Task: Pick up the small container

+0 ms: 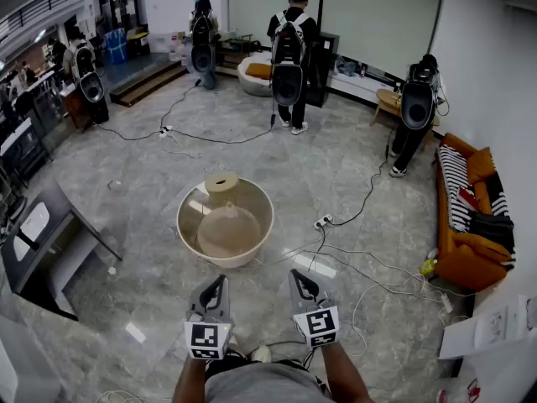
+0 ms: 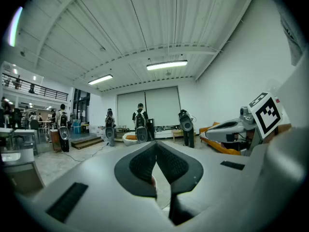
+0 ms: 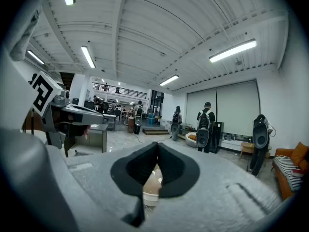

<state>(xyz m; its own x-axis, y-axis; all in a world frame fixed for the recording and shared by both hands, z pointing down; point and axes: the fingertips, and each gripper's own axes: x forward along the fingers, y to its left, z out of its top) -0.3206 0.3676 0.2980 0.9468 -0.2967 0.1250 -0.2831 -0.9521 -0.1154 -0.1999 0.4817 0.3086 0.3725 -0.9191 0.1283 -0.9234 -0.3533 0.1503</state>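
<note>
A small beige round container [image 1: 222,182] sits at the far rim of a large beige tub [image 1: 195,240] on the stone floor. Both grippers hover side by side near the tub's near side, well short of the small container. My left gripper [image 1: 216,285] is shut with nothing held; in its own view the jaws meet at the tips [image 2: 156,151]. My right gripper [image 1: 299,279] is also shut and holds nothing, its jaws closed together [image 3: 157,151]. A bit of the tub [image 3: 150,195] shows below them in the right gripper view.
Cables [image 1: 369,267] and a power strip [image 1: 323,222] lie on the floor right of the tub. An orange sofa [image 1: 470,233] lines the right wall and a grey desk [image 1: 38,233] stands at the left. Several people [image 1: 289,57] with backpacks stand far back.
</note>
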